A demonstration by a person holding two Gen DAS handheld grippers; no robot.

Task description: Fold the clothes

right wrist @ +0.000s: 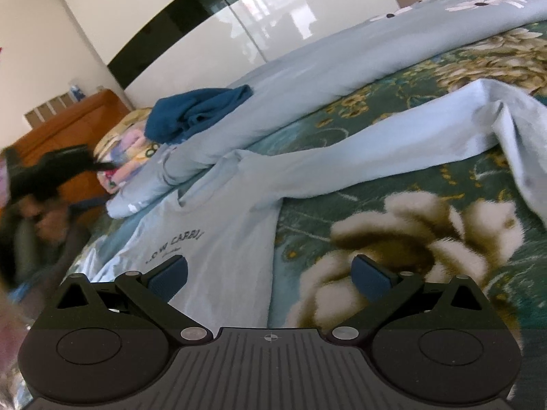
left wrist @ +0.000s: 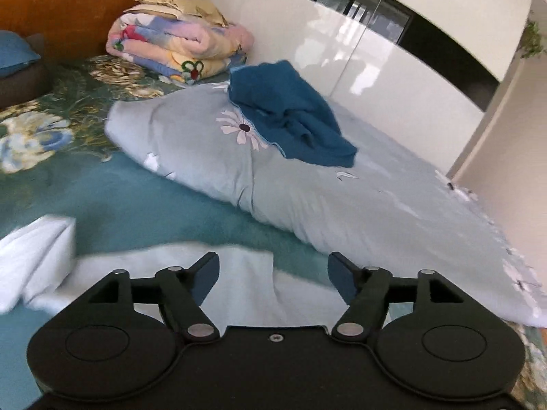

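The pale blue sweatshirt (right wrist: 232,212) lay spread on the green floral bedspread (right wrist: 444,184), printed front up, its body near the right gripper (right wrist: 270,275) and one long sleeve (right wrist: 393,136) running out to the right and far side, where it buckled into a loose hump. That sleeve was not laid across the body, so the garment was flat but not folded into a packet; whether it had just been spread out or was part-way through its folds could not be settled from the scene.

The right gripper hovered low over the shirt's right edge, its fingers spread wide with nothing between them, one pad over the cloth and the other over the bedspread: a stance that would suit taking the side seam. In the left wrist view the left gripper (left wrist: 273,282) likewise stood wide apart and empty, above a pale fold of the same shirt (left wrist: 246,273), with a lifted white-looking part (left wrist: 37,249) to its left, blurred.

Farther off, a crumpled dark blue garment (left wrist: 290,112) rested on a light grey-blue quilt (left wrist: 239,157), probably parked there to leave the near bedspread free as a working surface. A rolled floral blanket (left wrist: 177,48) sat at the far end against the wooden headboard (left wrist: 85,3).
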